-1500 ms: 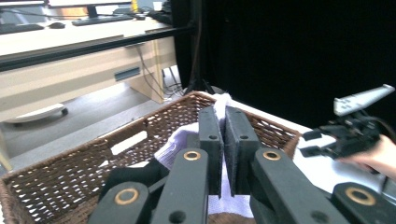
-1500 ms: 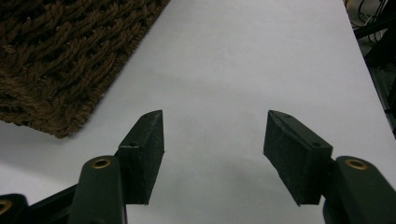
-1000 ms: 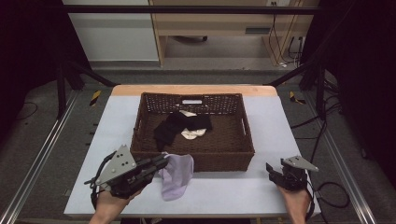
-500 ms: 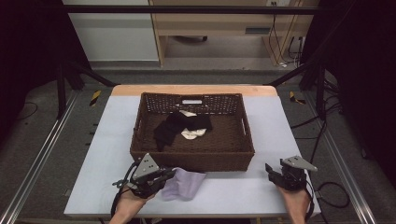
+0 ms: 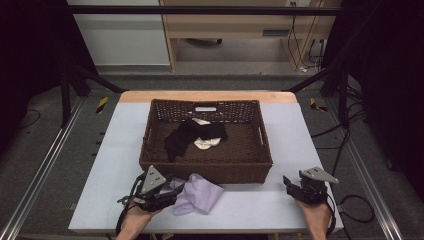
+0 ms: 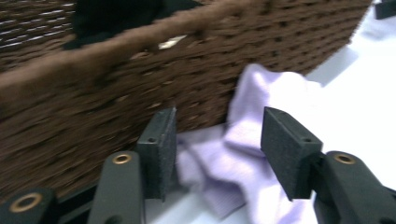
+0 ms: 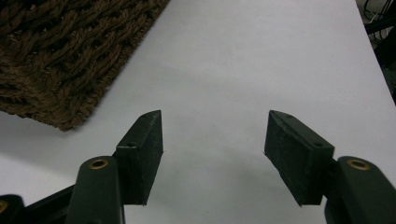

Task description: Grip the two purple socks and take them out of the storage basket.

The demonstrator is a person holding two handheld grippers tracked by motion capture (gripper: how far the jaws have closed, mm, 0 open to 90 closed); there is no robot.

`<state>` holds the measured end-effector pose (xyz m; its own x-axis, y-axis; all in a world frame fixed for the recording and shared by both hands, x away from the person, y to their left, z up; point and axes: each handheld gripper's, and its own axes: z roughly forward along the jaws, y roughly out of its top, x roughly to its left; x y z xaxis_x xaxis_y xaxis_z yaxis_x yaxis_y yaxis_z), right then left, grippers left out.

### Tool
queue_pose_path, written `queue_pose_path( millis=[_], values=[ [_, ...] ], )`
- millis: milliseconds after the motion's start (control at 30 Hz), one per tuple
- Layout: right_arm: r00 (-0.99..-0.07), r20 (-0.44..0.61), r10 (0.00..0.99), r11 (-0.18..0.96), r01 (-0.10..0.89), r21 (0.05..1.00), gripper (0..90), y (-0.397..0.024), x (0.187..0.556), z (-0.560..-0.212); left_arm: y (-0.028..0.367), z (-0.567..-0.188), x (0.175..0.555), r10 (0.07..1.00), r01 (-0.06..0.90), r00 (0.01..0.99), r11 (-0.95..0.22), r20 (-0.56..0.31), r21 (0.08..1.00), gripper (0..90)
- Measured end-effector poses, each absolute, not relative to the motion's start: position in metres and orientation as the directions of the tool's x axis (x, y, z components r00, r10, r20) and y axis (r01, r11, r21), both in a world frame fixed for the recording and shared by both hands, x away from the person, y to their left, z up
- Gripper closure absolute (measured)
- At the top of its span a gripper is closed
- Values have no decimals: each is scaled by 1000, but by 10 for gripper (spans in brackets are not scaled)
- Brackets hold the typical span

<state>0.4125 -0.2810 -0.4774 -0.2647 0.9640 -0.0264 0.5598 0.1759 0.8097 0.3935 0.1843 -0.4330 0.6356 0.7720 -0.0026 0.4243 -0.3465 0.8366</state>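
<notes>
Near edge, left: left gripper (image 6: 217, 149) low over pale lilac knitted sock (image 5: 197, 194), jaws apart and straddling its crumpled end, nothing clamped. Pads (image 6: 161, 147) close to fabric; contact hard to call through blur in left gripper view.

Near edge, right: right gripper (image 7: 212, 151) idle above bare pale grey tabletop (image 5: 260, 200), jaws spread, nothing between them, well apart from sock.

Sock itself: lying on table just beside front wall of dark brown woven wicker basket (image 5: 210, 167), possibly touching it, bunched and folded over on itself.

Handling, as judgement: light, limp, soft knit; no stiffness to push against, so likely to drape and slide rather than lift flat. Not fragile, not slippery against rubbery pads. Best hold probably on thick bunched fold nearest left jaws, pinching several layers at once; thin single edge liable to slip out.

Farther, inside basket: black sock-like cloth (image 5: 187, 136) sprawled across the middle, cream-white cloth (image 5: 206, 143) partly tucked under it.

Beyond: wooden table edge (image 5: 210, 95), floor, cables.
</notes>
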Motion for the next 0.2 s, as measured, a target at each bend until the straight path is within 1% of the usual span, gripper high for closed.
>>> queue_pose_path(
  millis=[200],
  values=[
    [-256, -26, 966, 170, 560, 811, 354, -283, 413, -478, 209, -443, 392, 807, 465, 590, -328, -12, 822, 415]
  ],
)
